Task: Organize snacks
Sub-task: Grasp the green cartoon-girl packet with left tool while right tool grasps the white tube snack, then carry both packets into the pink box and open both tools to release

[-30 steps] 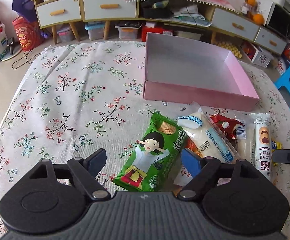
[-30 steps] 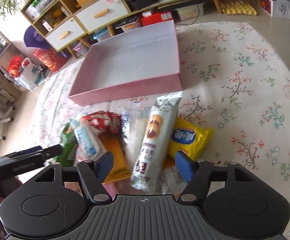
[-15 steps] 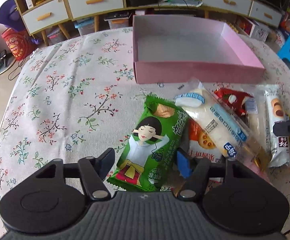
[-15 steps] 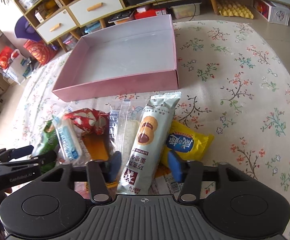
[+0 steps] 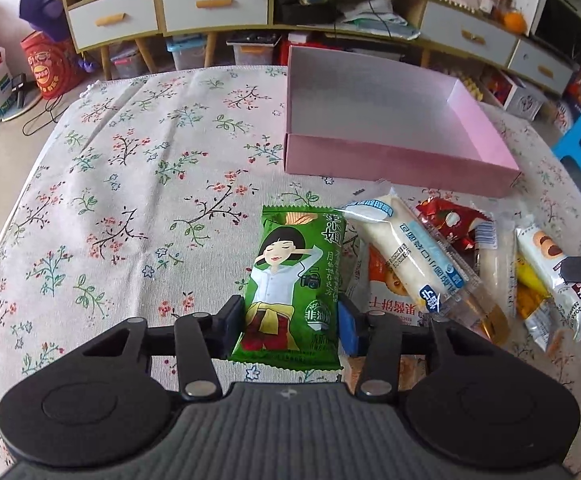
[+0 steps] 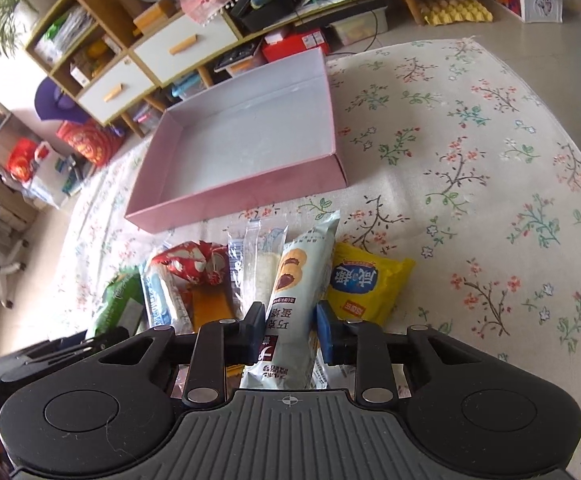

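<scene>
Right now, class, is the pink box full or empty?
Empty. Both wrist views show the pink box with a bare floor; every snack, including the green packet, lies outside it on the tablecloth.

Two close wrist views low over the table, both facing the pink box and snack pile

Soft, even daylight fills both views, bright enough for clear colours. Shadows stay faint and short beneath the snack packets and along the pink box walls. Glossy wrappers carry small glare spots. Fisheye distortion bows the bench edges, and the corners blur slightly.
</scene>
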`<state>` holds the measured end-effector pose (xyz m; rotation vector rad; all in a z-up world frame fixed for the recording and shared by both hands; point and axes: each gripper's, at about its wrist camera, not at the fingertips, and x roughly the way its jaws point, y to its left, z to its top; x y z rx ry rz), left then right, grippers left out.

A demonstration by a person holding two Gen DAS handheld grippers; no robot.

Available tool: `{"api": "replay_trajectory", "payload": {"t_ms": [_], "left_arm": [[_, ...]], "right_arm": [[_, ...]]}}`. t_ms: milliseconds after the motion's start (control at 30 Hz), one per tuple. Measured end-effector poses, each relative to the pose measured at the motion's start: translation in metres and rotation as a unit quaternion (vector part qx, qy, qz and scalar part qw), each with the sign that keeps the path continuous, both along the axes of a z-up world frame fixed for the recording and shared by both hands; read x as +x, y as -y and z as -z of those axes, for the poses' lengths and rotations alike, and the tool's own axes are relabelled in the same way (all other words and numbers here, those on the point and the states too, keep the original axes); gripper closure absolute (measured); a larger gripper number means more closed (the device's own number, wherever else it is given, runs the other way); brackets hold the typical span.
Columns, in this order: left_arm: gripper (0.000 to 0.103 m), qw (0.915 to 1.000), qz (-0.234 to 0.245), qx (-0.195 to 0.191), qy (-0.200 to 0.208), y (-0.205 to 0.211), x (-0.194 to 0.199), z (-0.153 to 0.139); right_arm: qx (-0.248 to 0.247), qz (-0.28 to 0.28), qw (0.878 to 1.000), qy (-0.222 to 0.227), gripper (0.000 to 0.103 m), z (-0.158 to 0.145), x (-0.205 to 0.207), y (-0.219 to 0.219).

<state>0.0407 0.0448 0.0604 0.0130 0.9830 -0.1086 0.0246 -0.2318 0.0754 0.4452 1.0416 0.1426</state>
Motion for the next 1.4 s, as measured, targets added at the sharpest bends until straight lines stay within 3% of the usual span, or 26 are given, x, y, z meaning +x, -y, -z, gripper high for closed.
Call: {"api": "replay_trajectory", "payload": {"t_ms": [200, 933, 1100, 1400], "left_arm": [[0.059, 0.9999, -0.009, -0.008, 0.005, -0.003, 0.001, 0.0], [0.059, 0.9899, -0.085, -0.106, 0.041, -0.038, -0.007, -0.019], [0.059, 0.9897, -0.089, -0.094, 0.06, -0.038, -0.009, -0.025], [0.059, 0.9855, -0.097, -0.121, 0.068, -0.042, -0.006, -0.028]], "right_arm": [[-0.002, 0.005, 1.0, 0.007, 0.077, -0.004, -0.004, 0.006], [0.004, 0.023, 0.999, 0.03, 0.08, -0.012, -0.008, 0.015], [0.007, 0.031, 0.999, 0.042, 0.081, -0.016, -0.009, 0.019], [0.007, 0.035, 0.998, 0.055, 0.081, -0.02, -0.006, 0.02]]}}
